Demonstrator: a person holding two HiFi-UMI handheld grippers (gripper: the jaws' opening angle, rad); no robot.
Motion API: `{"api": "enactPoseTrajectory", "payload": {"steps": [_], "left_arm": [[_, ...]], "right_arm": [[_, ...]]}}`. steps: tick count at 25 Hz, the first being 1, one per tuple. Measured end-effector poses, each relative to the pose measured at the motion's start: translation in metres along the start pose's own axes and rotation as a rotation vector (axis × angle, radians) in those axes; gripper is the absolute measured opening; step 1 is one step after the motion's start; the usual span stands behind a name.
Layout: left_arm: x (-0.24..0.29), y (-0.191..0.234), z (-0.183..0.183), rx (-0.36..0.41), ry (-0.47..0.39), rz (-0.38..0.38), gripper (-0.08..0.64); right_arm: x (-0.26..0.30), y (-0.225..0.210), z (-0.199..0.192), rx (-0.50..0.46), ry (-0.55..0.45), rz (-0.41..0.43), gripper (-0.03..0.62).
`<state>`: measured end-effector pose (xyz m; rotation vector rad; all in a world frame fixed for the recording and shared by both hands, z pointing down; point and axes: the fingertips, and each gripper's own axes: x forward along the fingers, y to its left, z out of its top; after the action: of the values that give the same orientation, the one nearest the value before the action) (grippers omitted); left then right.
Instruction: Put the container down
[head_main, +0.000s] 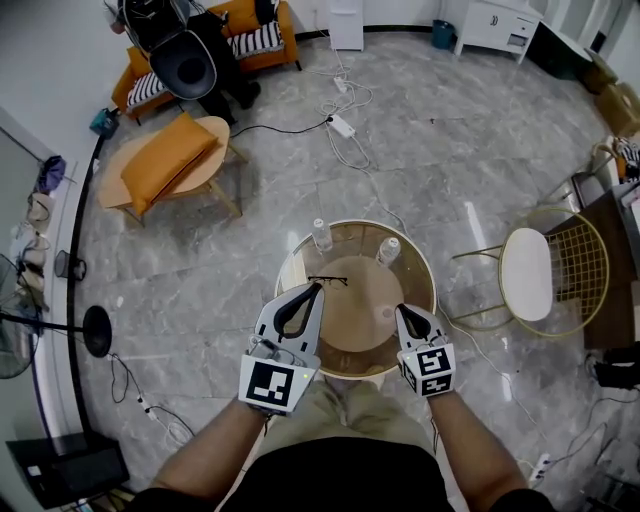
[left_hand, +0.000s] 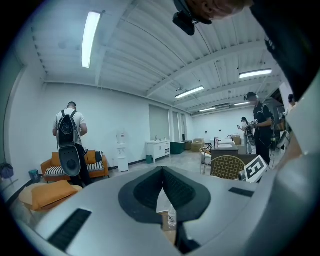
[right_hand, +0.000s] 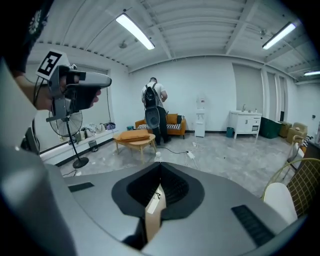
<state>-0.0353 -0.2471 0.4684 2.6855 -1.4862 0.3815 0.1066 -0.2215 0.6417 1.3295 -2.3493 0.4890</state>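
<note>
Containers in view are two clear, capped bottles: the left bottle (head_main: 321, 235) and the right bottle (head_main: 388, 250). Both stand upright and apart on the far side of a round, gold-rimmed table (head_main: 352, 325); which of them the task means cannot be told. Both stand free of the tongs.

A pair of dark-framed glasses (head_main: 327, 281) lies on the table on the person's side of the bottles, just beyond the tip of the left tongs (head_main: 317, 290). The left tongs, held over the near left part of the table, are closed tip to tip and grip nothing. Their own view shows a bottle only through the slot behind the meeting tips. The right tongs (head_main: 401, 312), held over the near right part, are likewise pressed together and empty. The table edge and the glasses show through the gap behind their tips. Both tongs point away from the person, whose bare forearms reach in from the bottom of the head view.

Around the table lies a grey marble floor (head_main: 450, 170) strewn with white cables and a power strip (head_main: 341, 125). A low table (head_main: 205, 172) carries an orange cushion (head_main: 165, 160). A person with a backpack (head_main: 185, 50) stands by an orange sofa (head_main: 260, 40). To the right is a gold wire chair (head_main: 545, 270) with a white seat.
</note>
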Motion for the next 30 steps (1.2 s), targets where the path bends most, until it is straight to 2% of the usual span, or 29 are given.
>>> {"api": "enactPoseTrajectory", "payload": {"steps": [13, 15, 22, 30], "left_arm": [[-0.036, 0.014, 0.033, -0.004, -0.013, 0.029, 0.015], [-0.04, 0.016, 0.039, -0.022, -0.032, 0.031, 0.015], [-0.049, 0.014, 0.061, -0.009, -0.07, 0.016, 0.015], [-0.064, 0.015, 0.083, -0.019, -0.092, 0.001, 0.015]], "right_arm": [[-0.053, 0.028, 0.057, 0.018, -0.087, 0.016, 0.015], [-0.061, 0.033, 0.071, 0.033, -0.106, 0.026, 0.015], [-0.084, 0.051, 0.115, 0.047, -0.173, 0.042, 0.015], [-0.109, 0.077, 0.155, 0.092, -0.226, 0.108, 0.014]]}}
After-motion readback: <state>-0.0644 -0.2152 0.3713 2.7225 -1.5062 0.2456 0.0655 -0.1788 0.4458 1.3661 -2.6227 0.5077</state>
